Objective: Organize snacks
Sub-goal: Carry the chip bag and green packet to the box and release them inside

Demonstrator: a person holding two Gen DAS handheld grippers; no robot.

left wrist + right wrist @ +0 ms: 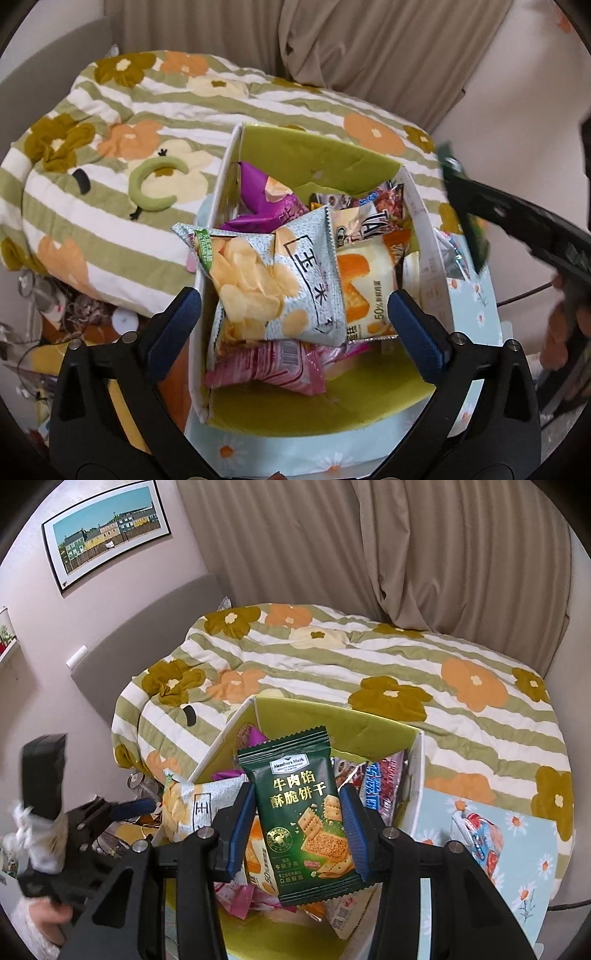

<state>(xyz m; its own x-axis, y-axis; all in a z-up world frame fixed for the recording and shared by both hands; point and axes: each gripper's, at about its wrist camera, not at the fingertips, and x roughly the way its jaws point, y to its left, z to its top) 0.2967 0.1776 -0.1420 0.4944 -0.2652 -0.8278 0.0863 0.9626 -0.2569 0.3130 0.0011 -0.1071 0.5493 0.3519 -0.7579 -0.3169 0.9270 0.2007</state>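
The left gripper (293, 321) stands wide open above the box (221, 192), its pads either side of a pale chip bag (273, 280) without touching it — the bag lies on top of the heaped snacks. The right gripper (297, 830) is closed on a dark green biscuit packet (301, 812), held upright over the same box. The box sits on a floral-print surface (517, 853) beside a bed with a flowered quilt (369, 657); another packet (480, 834) lies outside the box.
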